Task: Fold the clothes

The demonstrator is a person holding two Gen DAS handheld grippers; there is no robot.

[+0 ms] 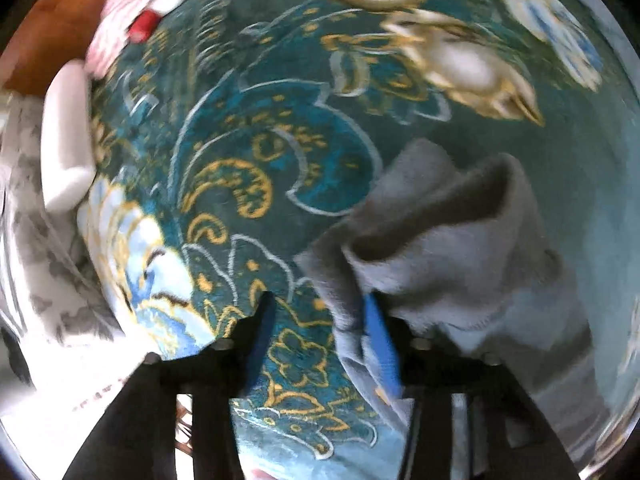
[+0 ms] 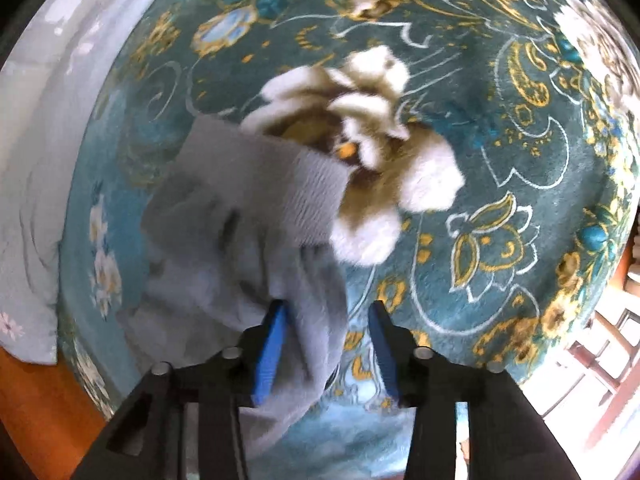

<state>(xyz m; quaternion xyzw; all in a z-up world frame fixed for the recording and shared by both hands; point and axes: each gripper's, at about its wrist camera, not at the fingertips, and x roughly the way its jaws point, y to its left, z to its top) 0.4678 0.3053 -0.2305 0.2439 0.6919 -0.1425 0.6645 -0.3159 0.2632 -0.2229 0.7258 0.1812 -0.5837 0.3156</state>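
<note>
A grey knit garment with a ribbed cuff hangs bunched over a teal blanket with gold and white flowers. In the left wrist view my left gripper is open; the cloth drapes over its right blue finger and the left finger stands clear. In the right wrist view the same grey garment hangs against the left blue finger of my right gripper, which is open. The cloth partly fills the gap between the fingers. Both views are blurred.
A pink striped cloth with a red tag and a white object lie at the blanket's far left. A white patterned fabric lies beside them. A pale blue pillow sits left, over a wooden edge.
</note>
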